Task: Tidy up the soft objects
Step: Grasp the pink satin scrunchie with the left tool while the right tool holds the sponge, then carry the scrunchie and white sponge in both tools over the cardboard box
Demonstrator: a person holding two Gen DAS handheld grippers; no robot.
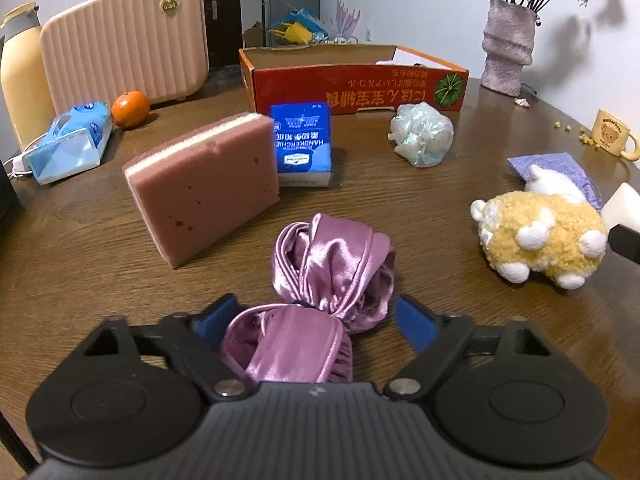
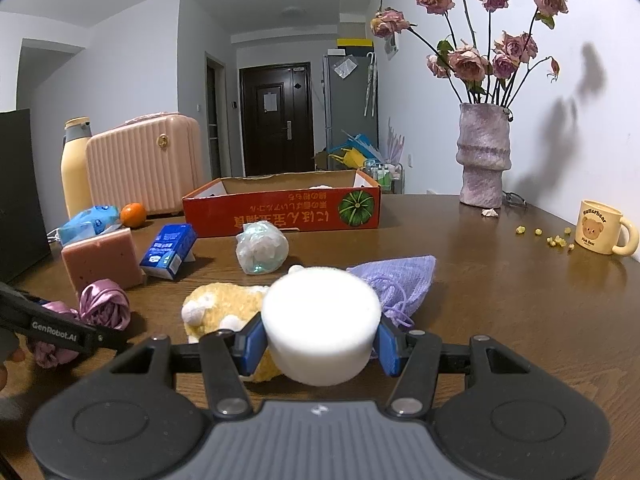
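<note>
My left gripper (image 1: 316,316) is open, its blue pads on either side of a pink satin cloth (image 1: 320,276) that lies on the wooden table (image 1: 100,260). My right gripper (image 2: 320,342) is shut on a white foam cylinder (image 2: 320,324), held above a yellow plush toy (image 2: 224,304). The plush also shows in the left wrist view (image 1: 540,236). A pink sponge block (image 1: 208,184), a blue tissue pack (image 1: 302,144), a pale mesh bath ball (image 1: 422,134) and a lilac knit pouch (image 2: 400,280) lie on the table. An open red cardboard box (image 1: 352,84) stands at the back.
A pink ribbed case (image 1: 124,40), a yellow bottle (image 1: 20,76), an orange (image 1: 130,109) and a blue wipes pack (image 1: 68,144) are at the back left. A vase of dried roses (image 2: 484,156) and a bear mug (image 2: 600,228) stand at the right.
</note>
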